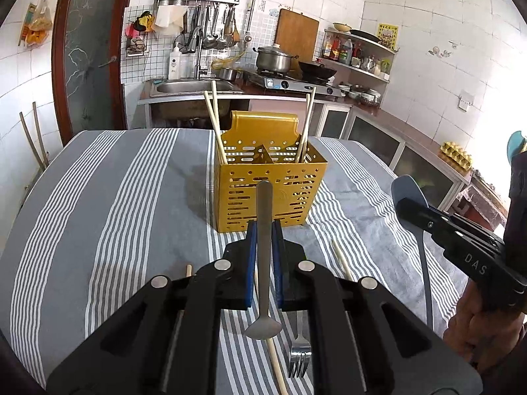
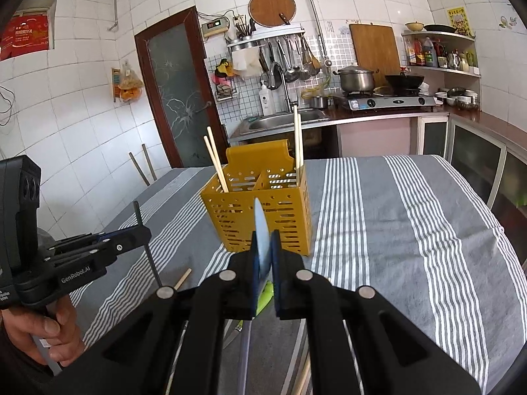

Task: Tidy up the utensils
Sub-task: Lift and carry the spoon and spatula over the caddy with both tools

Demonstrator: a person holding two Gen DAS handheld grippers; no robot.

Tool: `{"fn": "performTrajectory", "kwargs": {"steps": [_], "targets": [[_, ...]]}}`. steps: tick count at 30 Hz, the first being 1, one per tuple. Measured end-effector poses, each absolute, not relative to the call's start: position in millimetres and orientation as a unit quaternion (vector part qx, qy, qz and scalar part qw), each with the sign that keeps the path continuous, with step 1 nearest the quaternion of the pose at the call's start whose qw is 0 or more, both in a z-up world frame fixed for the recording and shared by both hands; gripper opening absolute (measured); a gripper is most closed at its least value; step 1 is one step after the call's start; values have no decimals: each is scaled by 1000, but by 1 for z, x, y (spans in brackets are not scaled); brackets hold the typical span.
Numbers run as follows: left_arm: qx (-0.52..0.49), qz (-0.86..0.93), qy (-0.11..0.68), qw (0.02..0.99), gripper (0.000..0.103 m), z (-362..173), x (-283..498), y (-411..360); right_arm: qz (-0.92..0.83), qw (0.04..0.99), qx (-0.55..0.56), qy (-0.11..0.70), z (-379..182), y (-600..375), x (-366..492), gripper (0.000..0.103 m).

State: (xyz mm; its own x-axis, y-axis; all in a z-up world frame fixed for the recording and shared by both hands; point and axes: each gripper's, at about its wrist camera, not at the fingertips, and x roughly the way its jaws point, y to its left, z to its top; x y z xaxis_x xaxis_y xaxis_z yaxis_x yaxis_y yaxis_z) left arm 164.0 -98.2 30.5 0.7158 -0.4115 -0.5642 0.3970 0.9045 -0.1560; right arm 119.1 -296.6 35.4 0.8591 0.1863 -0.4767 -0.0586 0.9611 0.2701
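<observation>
Standing on the striped tablecloth (image 1: 115, 197), the yellow caddy (image 1: 268, 194) holds chopsticks (image 1: 214, 121). Near its front, a metal spoon (image 1: 264, 250) is clamped by the left gripper (image 1: 264, 230); a blue spatula (image 2: 262, 240) is clamped by the right gripper (image 2: 265, 247). A fork (image 1: 299, 352) lies nearer the camera.

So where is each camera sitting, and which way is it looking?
Left wrist view: sits on the left gripper, looks across the grey striped tablecloth at the yellow perforated utensil caddy; shows its fingers clamping a grey metal spoon, plus the right gripper.
Right wrist view: sits on the right gripper, faces the same caddy; shows its fingers clamping a blue-grey plastic spatula, plus the left gripper.
Both share the caddy, tablecloth and kitchen behind.
</observation>
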Motion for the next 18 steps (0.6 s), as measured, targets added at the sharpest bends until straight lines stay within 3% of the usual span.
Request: {"fn": "performTrajectory", "kwargs": {"steps": [18], "targets": [[-12,-217,308,926,8,30,162,-100,67,952,117,274,32,-294,122,7]]}}
